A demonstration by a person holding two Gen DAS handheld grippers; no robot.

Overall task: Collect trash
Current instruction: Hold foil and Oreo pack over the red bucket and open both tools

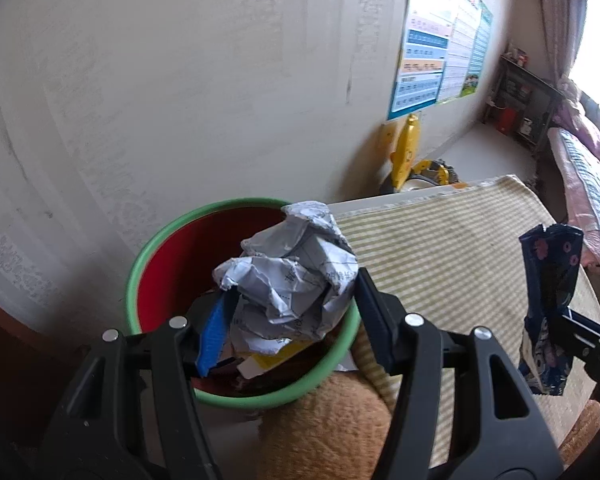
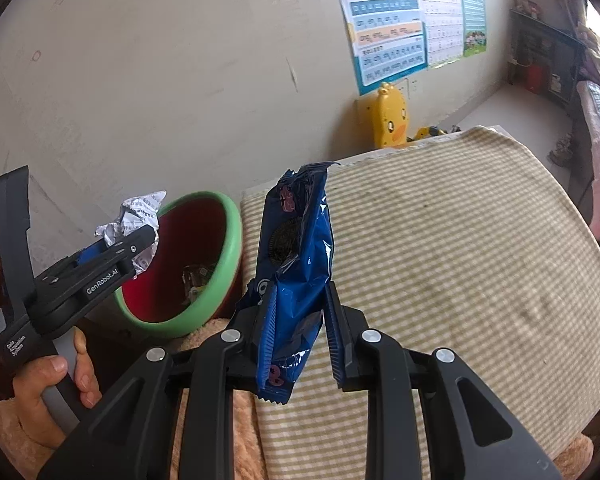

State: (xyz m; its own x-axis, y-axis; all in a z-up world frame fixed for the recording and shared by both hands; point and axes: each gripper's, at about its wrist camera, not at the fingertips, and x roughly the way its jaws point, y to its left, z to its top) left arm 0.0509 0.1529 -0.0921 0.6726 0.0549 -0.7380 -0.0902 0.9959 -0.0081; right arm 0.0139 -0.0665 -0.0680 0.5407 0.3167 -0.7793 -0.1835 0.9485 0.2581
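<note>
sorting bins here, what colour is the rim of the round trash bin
Green, on the round red plastic trash bin; the left wrist view shows it best.

Daylight glares from the right window (image 1: 596, 40); fisheye edges curve, dark and blurred.

Crumpled paper (image 1: 292, 276) in left tool (image 1: 290, 312)

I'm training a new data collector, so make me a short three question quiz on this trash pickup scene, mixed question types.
1. True or false: the left tool grips a crumpled paper ball above the bin.
2. Multiple choice: the right tool grips A) a banana peel, B) a blue cookie wrapper, C) a can.
3. Fill in: the bin's rim is ____.

Key: 1 true; 2 B; 3 green.
</note>
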